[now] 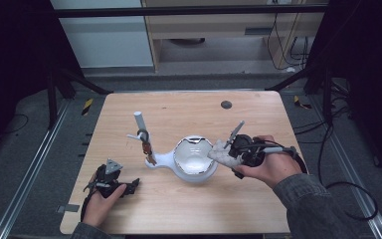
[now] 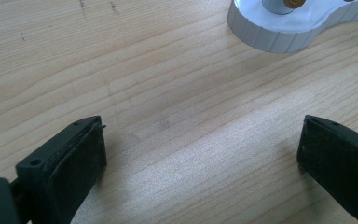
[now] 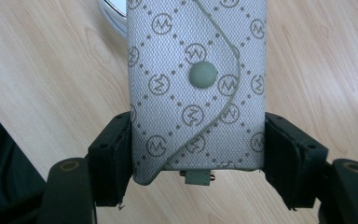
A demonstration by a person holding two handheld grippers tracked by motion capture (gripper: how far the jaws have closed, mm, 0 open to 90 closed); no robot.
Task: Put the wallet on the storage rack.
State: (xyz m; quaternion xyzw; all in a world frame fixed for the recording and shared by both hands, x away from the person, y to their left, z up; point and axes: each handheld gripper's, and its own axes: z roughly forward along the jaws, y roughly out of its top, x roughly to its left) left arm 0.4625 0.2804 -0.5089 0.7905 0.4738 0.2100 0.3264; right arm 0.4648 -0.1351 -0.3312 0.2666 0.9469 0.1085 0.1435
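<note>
Step in hand: carrying the patterned pouch (image 3: pixel 196 88) toward the white bowl (image 1: pixel 194 158); judged from the pouch's tip hanging at the bowl's right rim.
Pouch: grey fabric case with a snap button, held off the counter (image 1: pixel 189 209), its free end pointing at the bowl.
Right tongs (image 3: pixel 198 154): clenched on the pouch's two long edges, near its lower end.
Right hand (image 1: pixel 268 164): comes in from the right, wrist level, tongs aimed leftward across the counter.
Left tongs (image 2: pixel 200 154): released, jaws wide apart with bare wood between them.
Left hand (image 1: pixel 99 201): rests low at the counter's near left, well apart from the bowl.
Stand (image 1: pixel 144 142): white base just beside the bowl, with an upright post.
Next move: probably bring the pouch over the bowl's hollow, lower it, then loosen the grip; the rim needs clearing first.
</note>
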